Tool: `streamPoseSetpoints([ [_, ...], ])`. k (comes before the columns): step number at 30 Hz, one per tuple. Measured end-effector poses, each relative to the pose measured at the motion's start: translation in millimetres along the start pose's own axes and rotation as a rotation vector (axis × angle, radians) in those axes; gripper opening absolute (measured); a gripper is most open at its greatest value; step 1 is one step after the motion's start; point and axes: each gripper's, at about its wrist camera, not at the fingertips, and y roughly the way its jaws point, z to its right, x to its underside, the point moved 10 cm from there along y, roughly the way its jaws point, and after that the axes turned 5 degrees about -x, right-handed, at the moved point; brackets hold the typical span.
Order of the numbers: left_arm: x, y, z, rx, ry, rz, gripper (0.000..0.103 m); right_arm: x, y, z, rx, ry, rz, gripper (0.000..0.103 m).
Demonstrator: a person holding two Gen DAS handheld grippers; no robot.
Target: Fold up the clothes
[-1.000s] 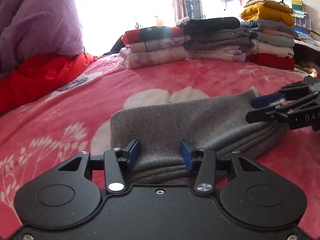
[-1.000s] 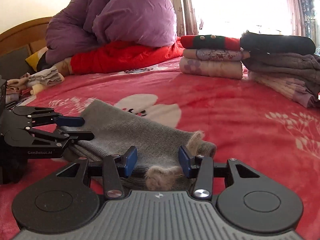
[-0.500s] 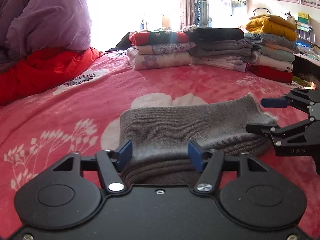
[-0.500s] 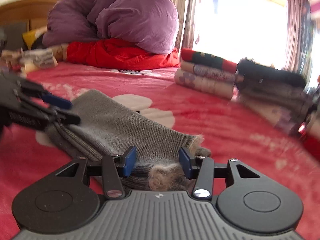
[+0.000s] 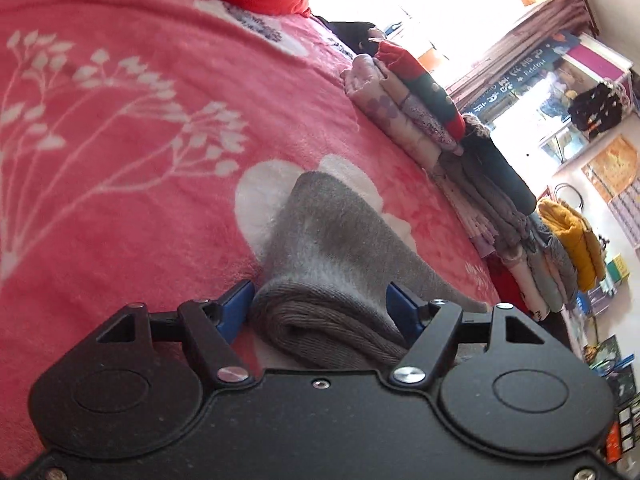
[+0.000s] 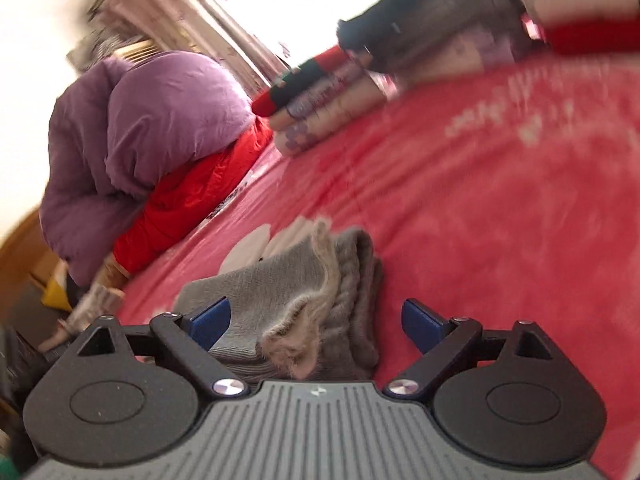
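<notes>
Pink floral bed blanket (image 5: 132,184), bearing folded grey knit garment (image 5: 332,240) at centre. Left tool (image 5: 320,304): spread wide, straddling garment's rolled end, grip not discernible. Right tool (image 6: 316,320): spread wide, fingers apart from garment's fringed end. Folded clothes stacks (image 5: 420,112) at 1 o'clock; purple quilt (image 6: 152,128) at 10 o'clock.

- Strong daylight pours through the window (image 5: 424,8), blown out to pure white in both views.
- The right view is smeared by motion; the folded stacks (image 6: 460,36) at the top blur badly.
- Fisheye bending curves and tilts the bedspread (image 5: 120,128).
</notes>
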Motion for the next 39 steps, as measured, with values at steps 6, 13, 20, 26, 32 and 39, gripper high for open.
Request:
streamPoseSetpoints([
  [6, 2.5, 4.3, 1.9, 0.016, 0.001, 0.012, 0.067, 5.5, 20.8, 2.0, 0.008, 0.06, -0.035, 0.092],
  [13, -1.8, 1.6, 1.9, 0.038, 0.0, 0.041, 0.045, 3.1, 23.2, 6.3, 0.001, 0.084, -0.049, 0.049],
  [20, -19.6, -23.5, 28.5, 0.174, -0.06, 0.098, 0.034, -17.3, 9.4, -1.9, -0.106, 0.118, 0.008, 0.042],
  [26, -24.4, -32.3, 49.5, 0.277, -0.07, 0.137, 0.033, -36.6, -4.4, -2.3, -0.173, 0.147, 0.057, 0.041],
  [32, 0.5, 24.7, 7.4, 0.042, -0.134, 0.01, 0.059, -23.0, -1.1, 30.7, -0.029, 0.199, 0.007, 0.046],
  [39, 0.6, 18.8, 4.5, 0.09, -0.154, 0.013, 0.054, -13.4, 1.2, 25.7, 0.007, 0.15, -0.018, 0.063],
])
